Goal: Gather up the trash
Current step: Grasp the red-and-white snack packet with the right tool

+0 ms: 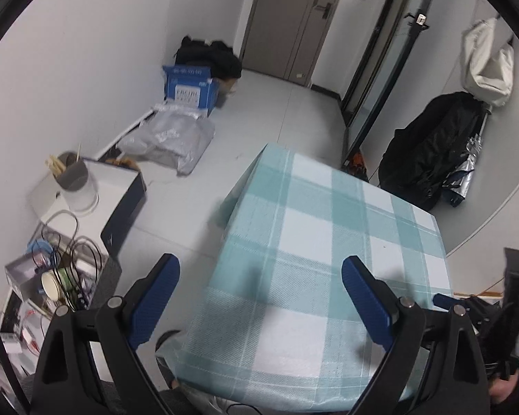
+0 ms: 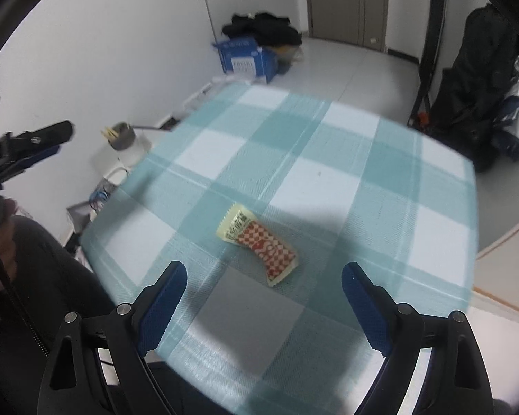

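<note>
1. Table (image 2: 328, 159): covered with a teal-and-white checked cloth; fills the middle of both wrist views.
2. Snack wrapper (image 2: 259, 243): yellow with a red-and-white chequered panel, crumpled, lying flat on the cloth near the table's near edge. It shows only in the right wrist view.
3. Right gripper (image 2: 263, 306): held above the near part of the table, blue-padded fingers (image 2: 162, 306) spread wide apart, nothing between them. The wrapper lies just beyond the fingertips, between their lines and apart from both.
4. Left gripper (image 1: 259, 297): held over the table's left near corner, fingers (image 1: 155, 297) wide apart and holding nothing. Its left finger hangs over the floor, its right finger over the cloth.
5. Grey cup (image 1: 71, 173): holds pale sticks, stands on a translucent container on a white box at the left, by the wall.
6. Open bin of clutter (image 1: 62, 276): near left on the floor, with looped wires and a paper cup lying on its side.
7. Blue-and-white carton (image 1: 190, 88): far left against the wall, with a dark heap of cloth behind it.
8. Grey plastic bag (image 1: 169, 141): on the floor just nearer than the carton.
9. Black jacket (image 1: 432, 148): far right, hanging below a white bag (image 1: 488, 65).
10. Door (image 1: 294, 20): far wall, closed.
</note>
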{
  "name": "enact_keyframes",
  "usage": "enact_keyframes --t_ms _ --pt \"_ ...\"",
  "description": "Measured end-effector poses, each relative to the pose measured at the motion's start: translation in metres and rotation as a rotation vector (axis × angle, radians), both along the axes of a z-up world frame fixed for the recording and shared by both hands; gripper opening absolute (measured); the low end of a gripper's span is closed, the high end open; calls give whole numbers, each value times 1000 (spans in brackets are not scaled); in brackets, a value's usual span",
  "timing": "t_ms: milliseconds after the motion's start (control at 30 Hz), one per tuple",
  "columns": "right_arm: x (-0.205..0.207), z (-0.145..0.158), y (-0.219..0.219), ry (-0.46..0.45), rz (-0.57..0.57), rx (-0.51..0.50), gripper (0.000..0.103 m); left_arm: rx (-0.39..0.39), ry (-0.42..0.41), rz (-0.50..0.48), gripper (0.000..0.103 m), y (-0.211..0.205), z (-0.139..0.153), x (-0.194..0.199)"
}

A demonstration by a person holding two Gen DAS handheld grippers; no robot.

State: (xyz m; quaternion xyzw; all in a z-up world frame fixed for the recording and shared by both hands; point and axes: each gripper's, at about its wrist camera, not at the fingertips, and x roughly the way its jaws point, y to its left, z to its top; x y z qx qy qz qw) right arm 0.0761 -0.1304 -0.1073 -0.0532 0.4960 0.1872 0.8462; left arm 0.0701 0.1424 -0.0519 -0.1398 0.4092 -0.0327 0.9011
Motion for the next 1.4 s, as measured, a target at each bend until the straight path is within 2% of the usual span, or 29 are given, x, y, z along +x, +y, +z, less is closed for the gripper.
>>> enact_keyframes --t_ms 100,233,467,533,567,667,700,767,833,867,933,1100,1400 --pt "11 -14 9 12 3 -44 91 -29 30 34 93 14 -5 2" --pt "27 -29 17 33 -5 -73 91 -64 31 74 93 28 -4 0" --pt "38 -36 33 50 37 -103 88 -86 41 77 93 36 -10 1" --pt "39 -41 38 79 55 -115 79 -88 45 70 93 35 -11 1" --pt "38 -43 41 91 62 -127 79 -93 46 67 93 35 -12 1" --pt "32 -44 50 56 103 -180 71 -98 43 56 93 33 -13 1" --pt "31 -43 52 54 114 -176 64 -96 34 47 93 32 -13 1" --pt "30 -41 55 59 132 -180 57 -81 20 33 93 28 -15 0" --pt "29 -40 57 64 145 -179 46 -70 21 17 93 23 -19 3" --pt "28 -39 58 63 156 -180 43 -78 25 13 93 22 -20 5" --pt "25 -39 60 65 176 -184 28 -113 33 12 93 19 -20 11" --pt "24 -39 65 84 178 -202 25 -68 33 -18 93 8 -18 17" --pt "36 -41 80 190 173 -205 22 -130 73 -140 93 9 -23 27"
